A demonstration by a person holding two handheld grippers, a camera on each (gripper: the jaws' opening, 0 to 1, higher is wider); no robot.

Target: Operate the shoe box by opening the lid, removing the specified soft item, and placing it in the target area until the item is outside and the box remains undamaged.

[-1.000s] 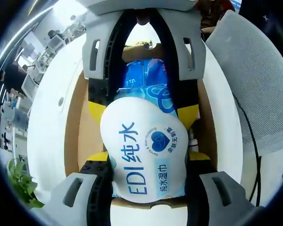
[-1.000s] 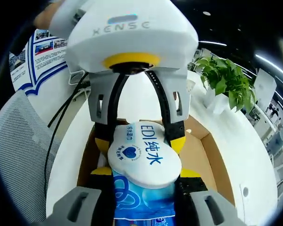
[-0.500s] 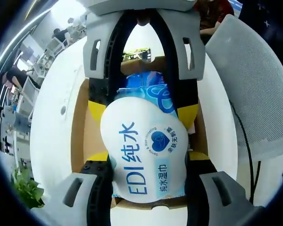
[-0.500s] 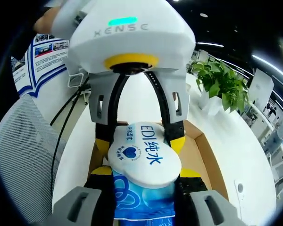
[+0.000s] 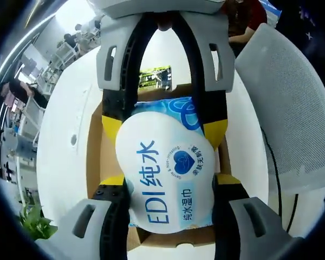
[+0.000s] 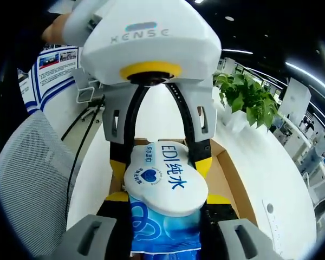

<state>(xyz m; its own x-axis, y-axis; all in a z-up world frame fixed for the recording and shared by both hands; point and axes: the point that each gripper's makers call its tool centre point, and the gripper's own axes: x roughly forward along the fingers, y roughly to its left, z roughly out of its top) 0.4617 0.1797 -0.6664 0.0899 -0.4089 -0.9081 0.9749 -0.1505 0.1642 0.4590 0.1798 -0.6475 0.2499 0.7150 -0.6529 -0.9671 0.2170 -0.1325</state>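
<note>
Both grippers' jaws pinch the glossy, pillowy wipes pack (image 5: 168, 179) above the open cardboard shoe box (image 5: 95, 157).

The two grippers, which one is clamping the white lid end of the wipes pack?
The left gripper: its yellow-tipped jaws pinch the wipes pack at the white lid with blue lettering. The right gripper clamps the blue patterned end instead.

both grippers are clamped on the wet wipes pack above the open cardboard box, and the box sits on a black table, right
Not quite: the table is white, not black, as the left gripper view shows. The rest stands: the left gripper and right gripper both clamp the wet wipes pack above the open cardboard box.
</note>
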